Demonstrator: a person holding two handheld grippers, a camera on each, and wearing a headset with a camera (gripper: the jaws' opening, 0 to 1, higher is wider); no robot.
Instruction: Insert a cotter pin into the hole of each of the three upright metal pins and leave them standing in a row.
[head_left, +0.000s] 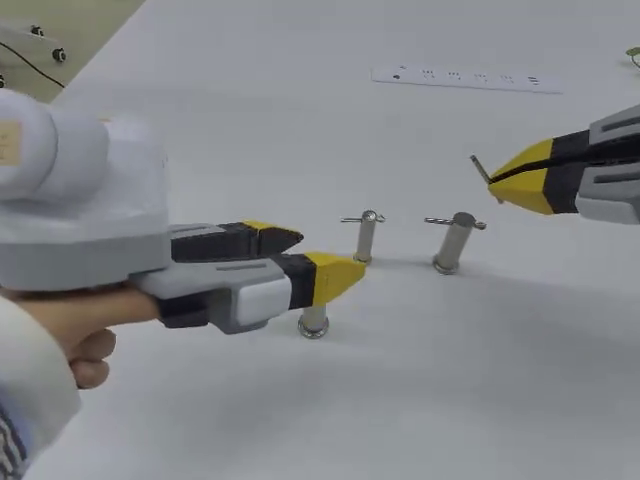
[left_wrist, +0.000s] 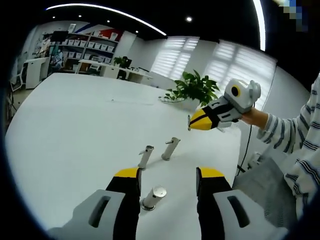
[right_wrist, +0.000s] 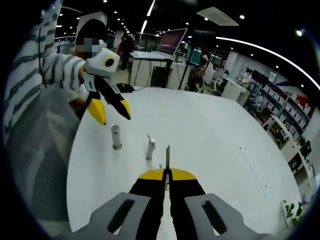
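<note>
The left tongs (head_left: 322, 258) reach in from the lower left of the head view. They are open. In the left gripper view the two yellow tips stand apart at the bottom of the frame. A bare pin (left_wrist: 153, 196) stands in the gap between them, and neither tip seems to touch it. In the head view the foot of this pin shows just under the tongs, near the middle of the frame.

Two more pins stand upright on the white bench (head_left: 300, 420), right of the middle. The middle pin (head_left: 365, 238) has a cotter pin (head_left: 352, 218) through its top. The end pin (head_left: 455, 243) beside it has one (head_left: 440, 221) too.

The right tongs (head_left: 495, 183) are at the right edge of the head view, higher up and well apart from the pins. They are closed on a third cotter pin (head_left: 480, 167), which sticks out from the tips. In the right gripper view it points straight up from the shut yellow tips.

A power strip (head_left: 465, 78) lies on the bench at the top of the head view.
</note>
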